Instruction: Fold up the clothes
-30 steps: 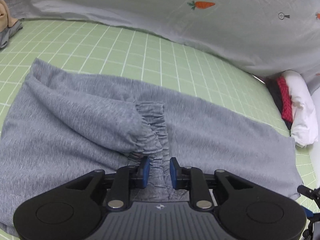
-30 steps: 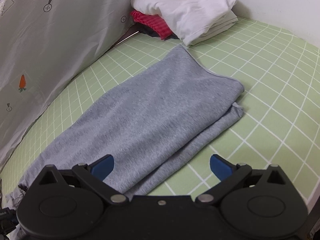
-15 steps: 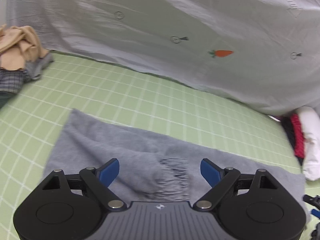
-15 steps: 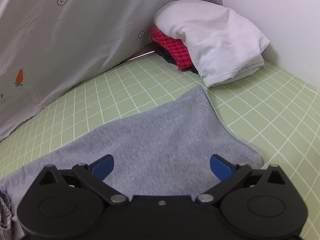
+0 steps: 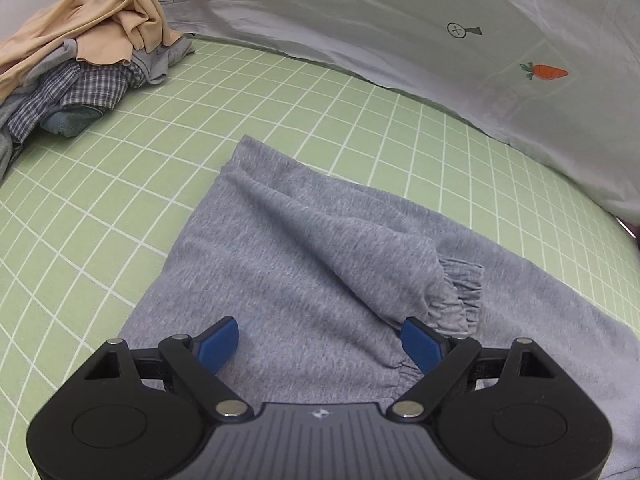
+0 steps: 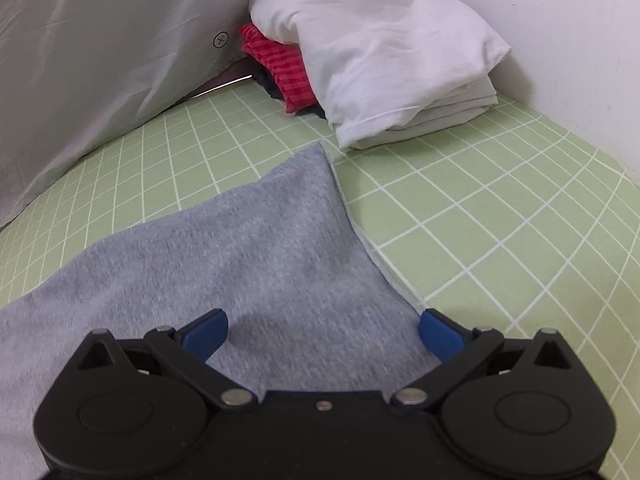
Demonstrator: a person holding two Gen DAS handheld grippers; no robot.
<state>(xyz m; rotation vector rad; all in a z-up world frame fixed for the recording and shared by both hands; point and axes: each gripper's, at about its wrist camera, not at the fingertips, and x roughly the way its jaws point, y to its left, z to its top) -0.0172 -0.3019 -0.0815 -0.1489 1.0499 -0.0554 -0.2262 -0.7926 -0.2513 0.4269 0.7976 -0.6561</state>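
Over on the left, a heap of unfolded clothes (image 5: 80, 68) waits on the green grid mat (image 5: 280, 92). The grey sweatshirt (image 5: 304, 264) lies flat mid-mat, one sleeve laid across the body, its gathered cuff (image 5: 460, 296) just beside the left gripper (image 5: 320, 340), whose jaws stand wide and empty. Moving right, the right gripper (image 6: 322, 330) hovers spread wide over the garment's end, its right pad near the edge, nothing pinched. Beyond sits the folded stack (image 6: 380, 52). Best play, I'd judge: both grippers pinch matching corners and lift together, keeping the sleeve tucked.
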